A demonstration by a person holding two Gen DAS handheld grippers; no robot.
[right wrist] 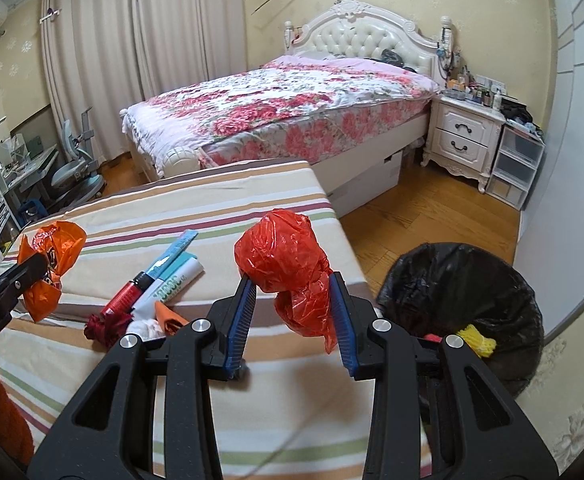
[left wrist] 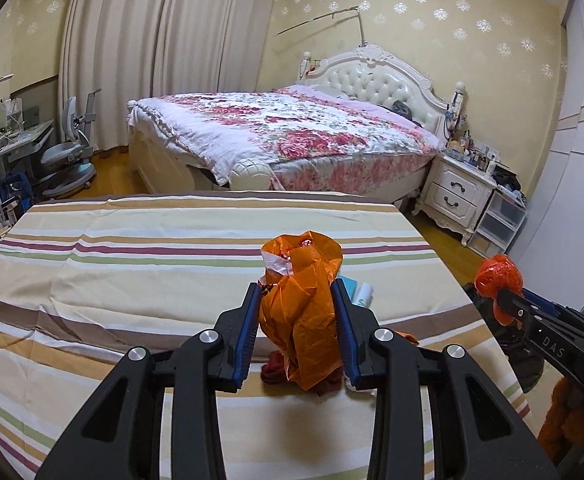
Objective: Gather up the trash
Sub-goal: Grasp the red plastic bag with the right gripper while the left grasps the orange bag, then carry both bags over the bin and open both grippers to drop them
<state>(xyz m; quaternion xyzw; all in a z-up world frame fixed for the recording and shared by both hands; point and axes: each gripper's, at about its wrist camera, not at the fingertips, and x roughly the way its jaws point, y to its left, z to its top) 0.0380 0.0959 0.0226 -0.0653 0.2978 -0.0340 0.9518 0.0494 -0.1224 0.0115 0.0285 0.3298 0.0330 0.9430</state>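
My left gripper (left wrist: 297, 300) is shut on a crumpled orange plastic bag (left wrist: 304, 312) and holds it above the striped table (left wrist: 132, 280); it also shows in the right wrist view (right wrist: 50, 264). My right gripper (right wrist: 292, 292) is shut on a crumpled red plastic bag (right wrist: 288, 264), held above the table's right edge, left of the black-lined trash bin (right wrist: 464, 304). The red bag also shows in the left wrist view (left wrist: 496, 276). On the table lie a red-and-black tube (right wrist: 128, 294), a white-green tube (right wrist: 172, 284), a blue box (right wrist: 176, 252), dark red scraps (right wrist: 104, 326) and white paper (right wrist: 146, 328).
The bin holds yellow trash (right wrist: 476, 338) and a red piece. A floral bed (right wrist: 284, 108) stands beyond the table, a white nightstand (right wrist: 464, 136) and plastic drawers (right wrist: 516, 168) at right, a desk and chair (left wrist: 64, 152) at left. Wooden floor (right wrist: 420, 208) lies between.
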